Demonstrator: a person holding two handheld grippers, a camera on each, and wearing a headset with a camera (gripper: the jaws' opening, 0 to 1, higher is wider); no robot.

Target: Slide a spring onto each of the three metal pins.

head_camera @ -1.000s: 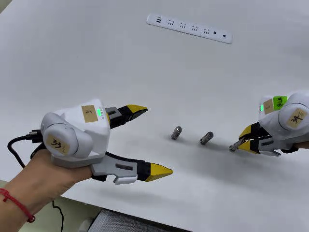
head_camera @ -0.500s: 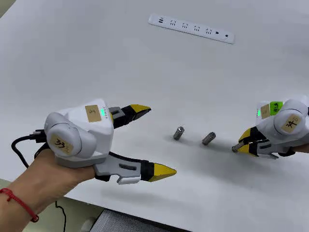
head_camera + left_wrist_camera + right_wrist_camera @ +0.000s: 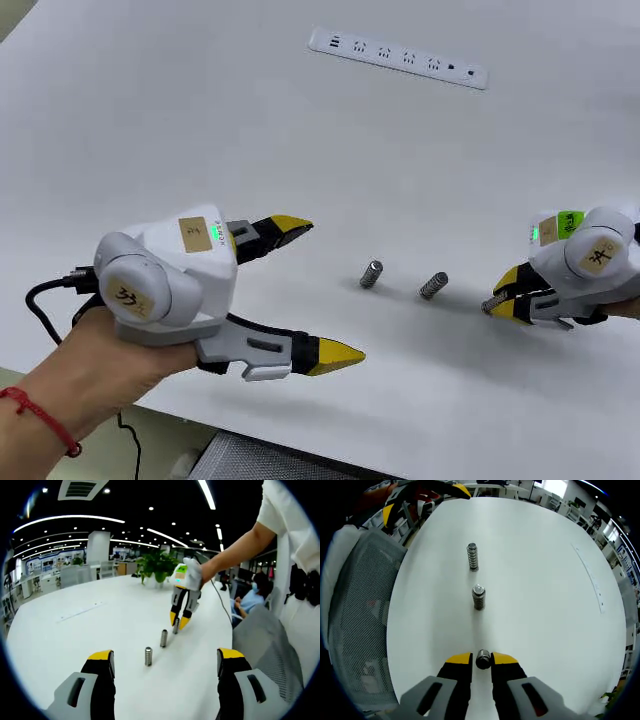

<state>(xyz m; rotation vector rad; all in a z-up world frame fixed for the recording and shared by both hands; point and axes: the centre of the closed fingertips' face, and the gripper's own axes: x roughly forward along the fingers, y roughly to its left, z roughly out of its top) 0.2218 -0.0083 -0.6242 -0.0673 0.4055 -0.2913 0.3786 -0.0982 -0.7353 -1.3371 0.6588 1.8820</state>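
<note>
Head view puts the left gripper (image 3: 315,290) at lower left, carried in a hand (image 3: 85,365). Its yellow-tipped jaws are spread wide with nothing between them. At the right edge, the right gripper (image 3: 503,297) is partly cut off by the frame. Its jaws are pinched narrow on the gripped pin (image 3: 491,301), whose end pokes out toward picture left just above the white table (image 3: 200,120). That pin is too small there to tell whether a spring sits on it. In the right gripper view its round end face sits between the yellow tips at bottom centre, and its shaft is hidden behind that face.

Between the two grippers, apart from each other, are the centre pin (image 3: 371,274) and the right-hand pin (image 3: 433,285). Each is wrapped in a coil spring and appears to stand upright on the table. The coils read more clearly in the right gripper view, one pin above the other up the middle of the frame.

A white power strip (image 3: 398,57) lies near the top of the head view. A grey mesh chair back (image 3: 365,605) fills the left of the right gripper view, its outline blurred.
</note>
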